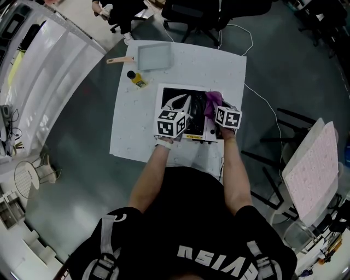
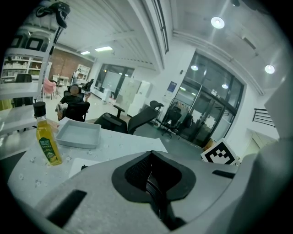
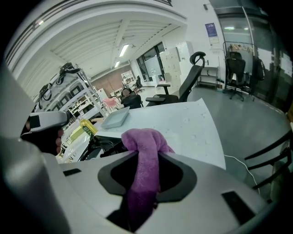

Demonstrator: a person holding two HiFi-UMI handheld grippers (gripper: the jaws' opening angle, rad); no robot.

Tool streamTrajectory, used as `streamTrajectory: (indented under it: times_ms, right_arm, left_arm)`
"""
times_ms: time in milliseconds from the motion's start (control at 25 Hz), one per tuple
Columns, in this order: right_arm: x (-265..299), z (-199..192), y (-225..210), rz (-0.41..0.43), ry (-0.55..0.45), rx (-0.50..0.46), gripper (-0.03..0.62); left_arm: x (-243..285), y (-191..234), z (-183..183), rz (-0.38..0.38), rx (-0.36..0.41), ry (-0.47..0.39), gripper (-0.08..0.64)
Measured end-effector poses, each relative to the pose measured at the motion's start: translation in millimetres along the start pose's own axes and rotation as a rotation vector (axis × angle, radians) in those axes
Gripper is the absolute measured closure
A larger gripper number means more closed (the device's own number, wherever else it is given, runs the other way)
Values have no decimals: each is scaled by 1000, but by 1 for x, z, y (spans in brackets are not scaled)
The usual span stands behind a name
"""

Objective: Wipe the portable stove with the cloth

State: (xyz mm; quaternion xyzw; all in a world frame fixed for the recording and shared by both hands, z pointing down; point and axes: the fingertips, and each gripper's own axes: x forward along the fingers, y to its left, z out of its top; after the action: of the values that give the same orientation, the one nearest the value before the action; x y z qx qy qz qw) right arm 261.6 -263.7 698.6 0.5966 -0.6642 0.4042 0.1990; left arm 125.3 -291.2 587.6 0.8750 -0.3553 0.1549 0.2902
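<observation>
The portable stove (image 1: pixel 174 94), black-topped on a white body, sits in the middle of the white table (image 1: pixel 131 126). My right gripper (image 1: pixel 213 105) is shut on the purple cloth (image 3: pixel 145 151), which bunches out past the jaws over the stove's right part (image 1: pixel 214 99). My left gripper (image 1: pixel 182 105) reaches over the stove's left half. In the left gripper view its dark ribbed pads (image 2: pixel 152 186) stand together with nothing showing between them. The stove's black top (image 3: pixel 98 145) lies just beyond the cloth in the right gripper view.
A grey tray (image 1: pixel 153 56) sits at the table's far edge, with a wooden-handled tool (image 1: pixel 119 60) beside it. A small yellow oil bottle (image 1: pixel 135 79) stands left of the stove. Office chairs (image 1: pixel 202 16) are beyond the table; a pink padded chair (image 1: pixel 311 164) is at right.
</observation>
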Motion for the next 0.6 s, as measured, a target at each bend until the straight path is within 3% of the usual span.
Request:
streamTrajectory:
  times_ms: [600]
  right_arm:
    - [28,33,-9,24,-19,-16,477]
  left_arm:
    - [22,14,8,1,-16,8,554]
